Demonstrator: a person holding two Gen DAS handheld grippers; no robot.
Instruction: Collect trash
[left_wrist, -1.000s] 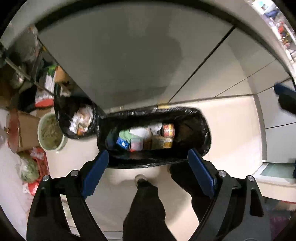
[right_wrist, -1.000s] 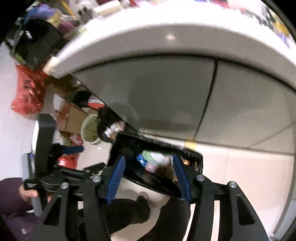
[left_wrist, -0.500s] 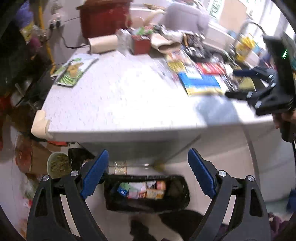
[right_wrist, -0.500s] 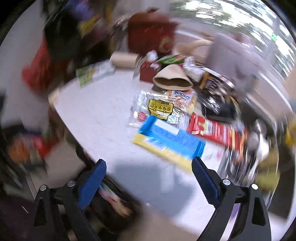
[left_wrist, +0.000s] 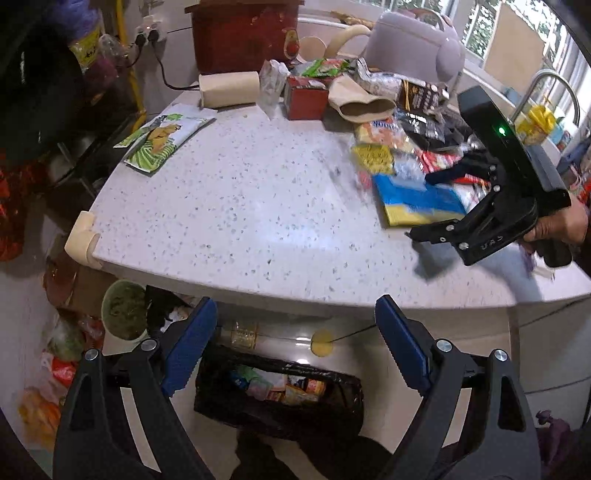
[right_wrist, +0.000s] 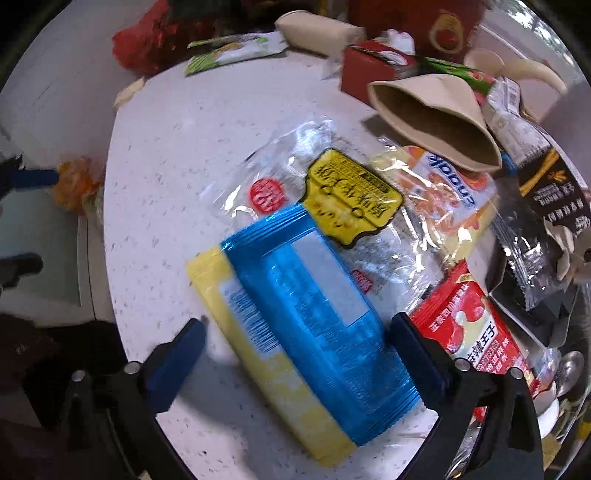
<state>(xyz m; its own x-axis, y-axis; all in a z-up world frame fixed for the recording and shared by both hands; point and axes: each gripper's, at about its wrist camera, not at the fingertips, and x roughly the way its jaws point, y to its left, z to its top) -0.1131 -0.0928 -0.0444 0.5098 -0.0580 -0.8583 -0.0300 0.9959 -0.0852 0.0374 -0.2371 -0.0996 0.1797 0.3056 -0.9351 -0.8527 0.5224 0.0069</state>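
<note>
On the speckled counter (left_wrist: 240, 192) lies a blue and yellow wrapper (right_wrist: 306, 314), one of several wrappers heaped at the right. My right gripper (right_wrist: 295, 328) hovers straight over it and points down. Its jaws are closing with the wrapper between them, but the pads are not pressing on it. In the left wrist view a hand (left_wrist: 557, 229) holds that right gripper (left_wrist: 430, 206) above the same wrapper (left_wrist: 417, 199). My left gripper (left_wrist: 295, 350) hangs open and empty off the counter's near edge. Below it a black bin bag (left_wrist: 332, 413) on the floor holds trash.
Beside the wrapper lie a clear bag with a yellow label (right_wrist: 347, 192), a red packet (right_wrist: 469, 325) and a squashed paper cup (right_wrist: 436, 118). Further back are a red box (left_wrist: 306, 98), a paper roll (left_wrist: 229, 88) and a green packet (left_wrist: 162, 136). A green bucket (left_wrist: 123, 314) stands on the floor.
Both grippers have come up from over the bin bag to the counter. The right one swung over the blue and yellow wrapper, and its jaws stand wider than a second ago.
</note>
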